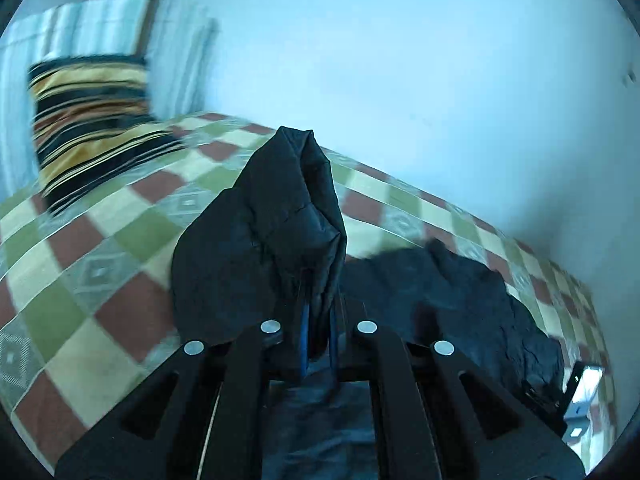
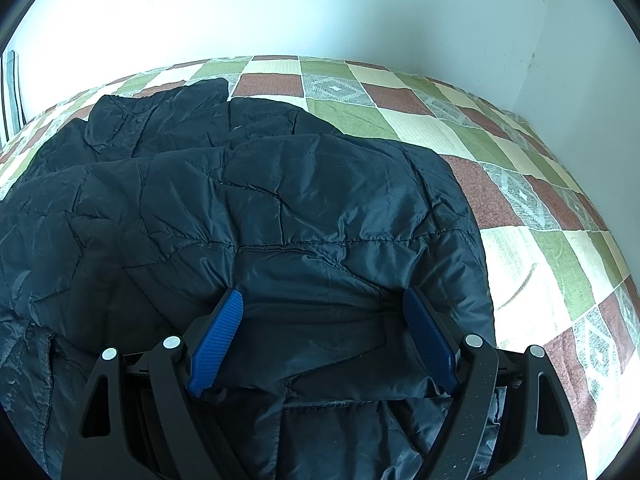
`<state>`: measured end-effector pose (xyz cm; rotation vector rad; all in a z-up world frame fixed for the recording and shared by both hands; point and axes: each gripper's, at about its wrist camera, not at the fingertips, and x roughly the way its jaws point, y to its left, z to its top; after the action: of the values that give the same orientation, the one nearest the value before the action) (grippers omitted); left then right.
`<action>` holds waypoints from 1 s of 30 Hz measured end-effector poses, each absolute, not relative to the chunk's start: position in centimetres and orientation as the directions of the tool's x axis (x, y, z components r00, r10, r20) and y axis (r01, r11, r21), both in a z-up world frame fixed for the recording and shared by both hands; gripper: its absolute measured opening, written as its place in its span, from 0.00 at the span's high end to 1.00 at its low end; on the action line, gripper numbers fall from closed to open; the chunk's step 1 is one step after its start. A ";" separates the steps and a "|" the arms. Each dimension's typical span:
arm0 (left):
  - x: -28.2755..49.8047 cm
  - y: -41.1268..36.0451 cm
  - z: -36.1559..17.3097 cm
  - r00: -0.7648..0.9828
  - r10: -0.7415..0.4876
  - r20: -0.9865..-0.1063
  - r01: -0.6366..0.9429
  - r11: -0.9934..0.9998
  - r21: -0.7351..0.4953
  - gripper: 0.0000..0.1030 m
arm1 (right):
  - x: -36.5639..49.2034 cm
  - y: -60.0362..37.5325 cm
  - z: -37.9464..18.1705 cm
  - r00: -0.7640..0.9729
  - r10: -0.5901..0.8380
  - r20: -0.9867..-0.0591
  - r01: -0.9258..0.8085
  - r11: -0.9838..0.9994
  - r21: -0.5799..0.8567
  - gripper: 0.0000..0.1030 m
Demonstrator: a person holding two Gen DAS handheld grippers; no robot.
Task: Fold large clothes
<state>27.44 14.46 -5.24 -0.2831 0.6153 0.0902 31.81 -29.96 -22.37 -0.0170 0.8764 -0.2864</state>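
Observation:
A large dark navy quilted jacket (image 2: pixel 256 216) lies spread on a checked bedspread (image 2: pixel 532 256). My left gripper (image 1: pixel 318 320) is shut on a bunched fold of the jacket (image 1: pixel 280 216) and holds it lifted above the bed; the rest of the jacket (image 1: pixel 452 292) trails down to the right. My right gripper (image 2: pixel 324 300) is open, its blue pads (image 2: pixel 218 336) spread wide on either side of a folded edge of the jacket, low over the cloth. The left view is blurred by motion.
A striped black and yellow cushion (image 1: pixel 92 128) leans against a pale striped pillow (image 1: pixel 116 28) at the bed's far left. A white wall (image 2: pixel 320 4) borders the bed at the back and right. A small shiny object (image 1: pixel 584 392) lies at the left view's right edge.

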 end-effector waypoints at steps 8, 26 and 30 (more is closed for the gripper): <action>32.1 -0.1 -7.0 0.760 -0.200 -0.619 0.096 0.975 -0.198 0.94 | 31.8 -30.0 -22.4 0.607 -0.250 -0.754 0.240 0.963 -0.126 0.21; 35.5 -15.7 -18.1 0.526 -0.331 -0.784 0.305 0.933 -0.189 0.93 | 31.8 -30.0 -22.5 0.609 -0.249 -0.753 0.240 0.963 -0.124 0.21; 35.4 -15.2 -17.1 0.506 -0.386 -0.771 0.311 0.916 -0.254 0.80 | 31.7 -30.0 -22.5 0.609 -0.251 -0.752 0.240 0.962 -0.127 0.21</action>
<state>35.43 -15.22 -17.15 -0.0864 0.9510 -0.4213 31.75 -30.00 -22.49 -0.0142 0.8707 -0.2837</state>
